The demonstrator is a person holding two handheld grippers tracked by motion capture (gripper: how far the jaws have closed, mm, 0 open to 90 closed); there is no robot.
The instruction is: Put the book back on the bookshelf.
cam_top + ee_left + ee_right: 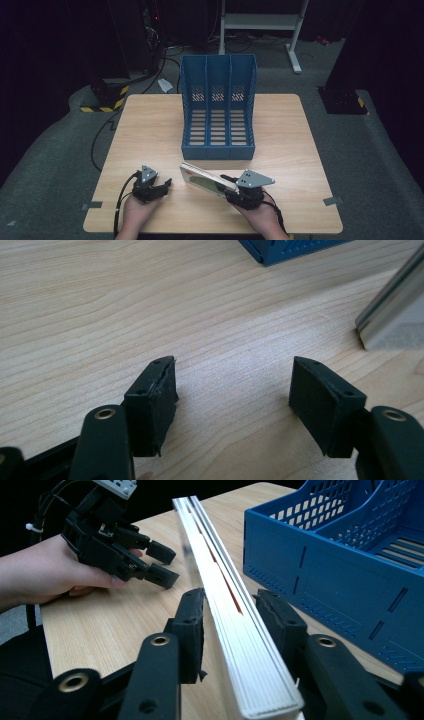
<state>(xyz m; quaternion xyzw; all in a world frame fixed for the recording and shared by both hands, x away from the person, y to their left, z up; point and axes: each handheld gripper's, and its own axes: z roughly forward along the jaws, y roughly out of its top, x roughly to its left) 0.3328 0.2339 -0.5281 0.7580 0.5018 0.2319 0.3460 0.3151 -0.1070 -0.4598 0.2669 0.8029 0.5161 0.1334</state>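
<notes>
A thin white book (202, 179) with a green and red cover stands on its long edge near the table's front, slanting from upper left to lower right. My right gripper (222, 185) is shut on its near end. In the right gripper view both black pads press the book's (225, 605) sides. My left gripper (167, 186) rests on the wood to the book's left, jaws open and empty. The left gripper view shows bare table between its pads (155, 395), with the book's corner (395, 320) at the right edge.
A blue three-slot file rack (218, 150) lies on its back in the middle of the wooden table (150, 125), open side up, just beyond the book. Its corner (320, 575) stands close to the right of my right gripper. Cables trail off the table's left side.
</notes>
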